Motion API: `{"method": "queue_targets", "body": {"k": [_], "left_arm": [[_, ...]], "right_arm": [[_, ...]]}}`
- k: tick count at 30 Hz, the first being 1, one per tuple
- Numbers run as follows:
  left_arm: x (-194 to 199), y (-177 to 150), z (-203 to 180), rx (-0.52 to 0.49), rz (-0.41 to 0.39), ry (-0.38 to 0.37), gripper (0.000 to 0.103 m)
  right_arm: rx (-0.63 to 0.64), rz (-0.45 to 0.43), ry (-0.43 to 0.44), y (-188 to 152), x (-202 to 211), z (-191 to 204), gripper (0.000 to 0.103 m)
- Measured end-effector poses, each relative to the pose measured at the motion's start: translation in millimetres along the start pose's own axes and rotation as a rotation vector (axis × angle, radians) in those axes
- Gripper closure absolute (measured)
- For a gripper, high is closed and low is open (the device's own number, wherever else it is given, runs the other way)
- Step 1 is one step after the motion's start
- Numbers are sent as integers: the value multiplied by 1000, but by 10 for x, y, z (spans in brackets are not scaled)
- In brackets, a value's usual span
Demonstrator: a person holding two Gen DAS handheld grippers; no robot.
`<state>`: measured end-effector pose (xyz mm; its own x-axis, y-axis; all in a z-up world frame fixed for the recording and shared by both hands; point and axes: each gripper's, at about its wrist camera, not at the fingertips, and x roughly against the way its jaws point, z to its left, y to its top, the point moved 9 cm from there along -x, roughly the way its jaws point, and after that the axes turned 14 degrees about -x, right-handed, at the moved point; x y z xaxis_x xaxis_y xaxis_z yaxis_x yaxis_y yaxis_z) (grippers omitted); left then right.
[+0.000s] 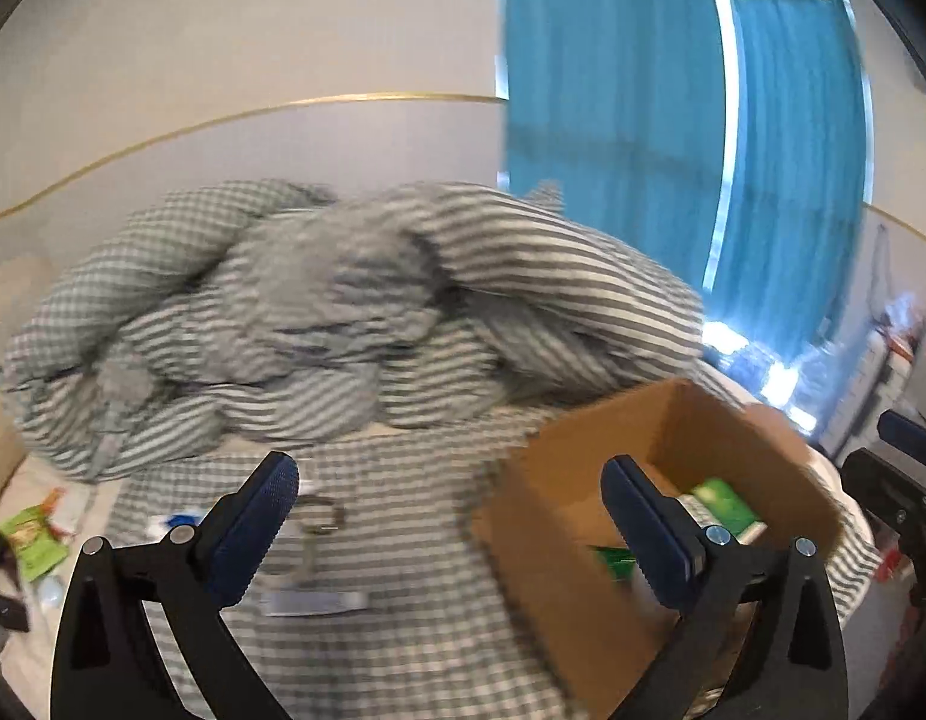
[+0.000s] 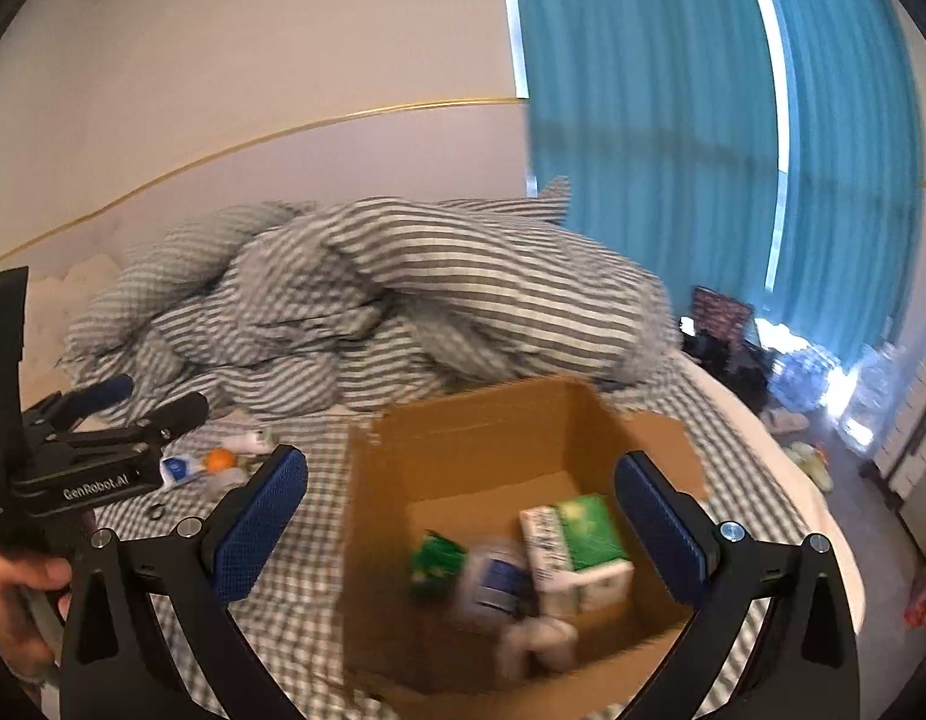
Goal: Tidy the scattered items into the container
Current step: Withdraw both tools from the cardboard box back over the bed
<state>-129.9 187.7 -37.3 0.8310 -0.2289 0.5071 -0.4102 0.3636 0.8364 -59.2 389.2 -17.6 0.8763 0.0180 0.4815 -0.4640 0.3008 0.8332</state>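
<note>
An open cardboard box (image 2: 463, 438) sits on a checked bed sheet; it also shows in the left wrist view (image 1: 559, 468). Inside lie a green and white carton (image 2: 583, 546), a green packet (image 2: 432, 558) and a blurred white bottle with a blue label (image 2: 499, 588). My right gripper (image 2: 463, 516) is open and empty above the box. My left gripper (image 1: 450, 522) is open and empty over the sheet left of the box; it also shows in the right wrist view (image 2: 138, 402). Scattered items lie on the sheet: an orange ball (image 2: 219, 459), a white tube (image 2: 180, 468), a metal buckle (image 1: 321, 516), green packets (image 1: 33, 540).
A heaped striped duvet (image 1: 342, 312) fills the bed behind the box. Blue curtains (image 1: 643, 120) hang at the right. A grey strip (image 1: 315, 603) lies on the sheet near my left fingers. Clutter stands on the floor at the far right (image 2: 823, 384).
</note>
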Motion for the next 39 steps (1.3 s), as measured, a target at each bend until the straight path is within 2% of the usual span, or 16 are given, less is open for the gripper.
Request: {"method": "queue_targets", "body": {"k": [6, 13, 18, 24, 33, 39], "left_arm": [[281, -269, 802, 71, 9, 121, 0], [652, -615, 1502, 155, 27, 228, 0], [975, -868, 1902, 187, 33, 317, 0], [1172, -1109, 2186, 209, 61, 386, 0], [1013, -1447, 2472, 254, 111, 394, 0], [767, -1510, 2534, 231, 101, 371, 0]], "right_arm": [[78, 14, 91, -75, -196, 776, 0], [132, 46, 178, -260, -344, 1524, 0], [157, 68, 221, -431, -368, 1866, 0], [177, 95, 257, -571, -428, 2170, 0], [231, 126, 270, -801, -698, 2436, 0], [286, 227, 290, -1113, -1212, 2605, 0]]}}
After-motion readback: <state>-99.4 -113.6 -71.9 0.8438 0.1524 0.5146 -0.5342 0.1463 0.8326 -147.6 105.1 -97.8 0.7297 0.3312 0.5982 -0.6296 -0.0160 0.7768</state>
